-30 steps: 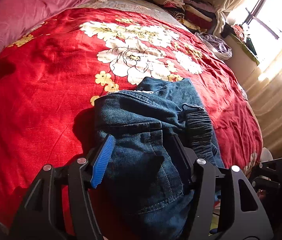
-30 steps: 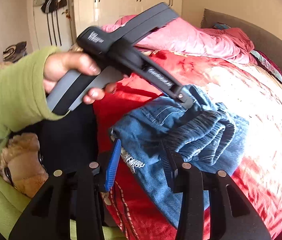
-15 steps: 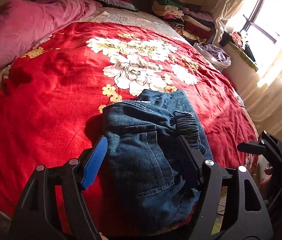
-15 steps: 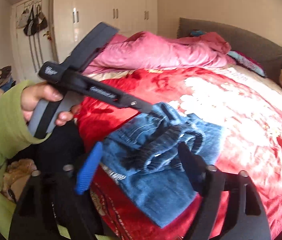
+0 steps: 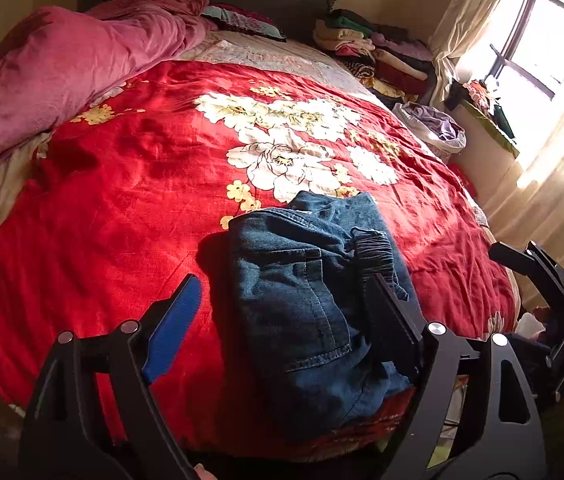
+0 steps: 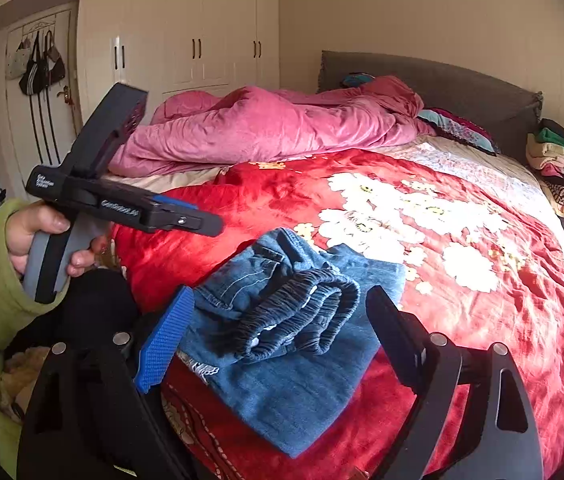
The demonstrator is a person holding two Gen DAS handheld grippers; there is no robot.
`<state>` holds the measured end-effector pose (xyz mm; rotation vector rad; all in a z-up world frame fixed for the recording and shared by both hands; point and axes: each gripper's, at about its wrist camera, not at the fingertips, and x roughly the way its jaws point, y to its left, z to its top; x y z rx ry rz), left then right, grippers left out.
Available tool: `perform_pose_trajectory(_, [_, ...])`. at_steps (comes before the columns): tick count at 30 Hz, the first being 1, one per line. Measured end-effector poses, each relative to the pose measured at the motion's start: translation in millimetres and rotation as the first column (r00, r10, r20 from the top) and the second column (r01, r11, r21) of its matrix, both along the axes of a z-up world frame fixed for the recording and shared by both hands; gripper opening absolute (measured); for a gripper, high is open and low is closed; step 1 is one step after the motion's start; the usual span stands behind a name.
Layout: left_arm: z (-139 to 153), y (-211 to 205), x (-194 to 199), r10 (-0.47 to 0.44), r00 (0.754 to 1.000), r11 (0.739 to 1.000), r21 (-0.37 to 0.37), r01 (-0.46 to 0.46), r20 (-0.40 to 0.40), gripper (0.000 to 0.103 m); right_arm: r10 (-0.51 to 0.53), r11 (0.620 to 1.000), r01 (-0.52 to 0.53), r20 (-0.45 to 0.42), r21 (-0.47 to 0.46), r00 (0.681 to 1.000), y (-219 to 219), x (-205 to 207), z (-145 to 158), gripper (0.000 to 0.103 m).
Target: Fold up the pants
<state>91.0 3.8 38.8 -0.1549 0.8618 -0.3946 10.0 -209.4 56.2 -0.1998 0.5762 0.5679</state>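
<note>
Pants (image 5: 314, 304), folded, near edge partly hidden

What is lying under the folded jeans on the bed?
The folded jeans rest on the red floral bedspread, near its front edge. The part of the spread beneath them is covered, so anything else there cannot be seen.

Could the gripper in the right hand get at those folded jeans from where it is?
Probably yes. The right gripper hangs just above the jeans, its jaws opening with nothing gripped, and nothing lies between them on the red bedspread.
</note>
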Motion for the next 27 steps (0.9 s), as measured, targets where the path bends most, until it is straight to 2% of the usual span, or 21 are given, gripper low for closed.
perform_pose_trajectory(4, [-13.5, 7.2, 0.0, 0.032, 0.999, 0.999, 0.006, -0.032, -0.031, 0.077, -0.076, 0.997, 0.076, -0.031, 0.004, 0.997, -9.7, 11.4, -3.2, 0.087])
perform_pose_trajectory(10, [-37.0, 2.9, 2.2, 0.049, 0.995, 0.999, 0.007, -0.049, -0.091, 0.077, -0.178, 0.983, 0.182, -0.135, 0.02, 0.975, -25.9, 34.7, -20.5, 0.087])
perform_pose_trajectory(14, [-46.2, -11.3, 1.3, 0.034, 0.995, 0.998, 0.048, -0.029, -0.093, 0.079, -0.185, 0.981, 0.191, -0.162, 0.021, 0.969, -24.8, 38.7, -30.7, 0.087])
perform_pose_trajectory(19, [-70.1, -20.4, 7.8, 0.038, 0.992, 0.991, 0.135, -0.022, -0.117, 0.086, -0.196, 0.981, 0.194, -0.172, -0.027, 0.965, -19.2, 40.7, -43.1, 0.087])
perform_pose_trajectory(22, [-77.1, -13.9, 10.1, 0.047, 0.99, 0.995, 0.098, -0.034, -0.135, 0.088, -0.21, 0.978, 0.207, -0.183, -0.039, 0.96, -21.9, 42.3, -49.1, 0.087])
perform_pose_trajectory(27, [-68.4, -11.7, 6.1, 0.028, 0.991, 0.999, 0.037, -0.024, -0.128, 0.088, -0.232, 0.972, 0.231, -0.21, -0.032, 0.95, -29.4, 45.7, -57.3, 0.087])
